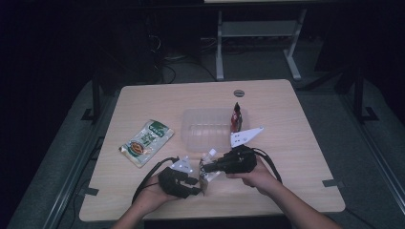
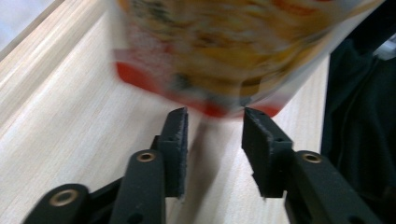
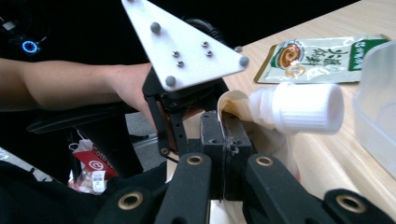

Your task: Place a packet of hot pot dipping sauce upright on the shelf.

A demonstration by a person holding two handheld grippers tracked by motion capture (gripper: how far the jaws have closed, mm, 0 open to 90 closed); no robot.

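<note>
**A:** What does the work sit on?

**B:** A pale wood-grain table (image 1: 296, 143) with rounded corners, standing on a grey floor (image 1: 62, 157). The room behind is dark; a white frame (image 1: 219, 47) stands on the floor beyond the far edge, with black cables near it.

**A:** And on the tabletop?

**B:** A clear plastic tub (image 1: 193, 125) near the middle, a green-and-white packet (image 1: 146, 142) lying flat to its left, and a dark red packet (image 1: 236, 117) propped upright at the tub's right wall.

**A:** Where is the spouted pouch (image 1: 208, 167)?

**B:** Near the front edge, between the two hands, just in front of the tub. Its white screw cap (image 3: 299, 108) points towards the tub.

**A:** Who has hold of it?

**B:** The right gripper (image 3: 224, 135) is clamped tight on the pouch's top edge, just beside the spout. The left gripper (image 2: 215, 123) has its jaws partly spread, with a clear gap between the pads; the blurred printed bottom of the pouch hangs right at their tips, and neither pad presses on it.
</note>
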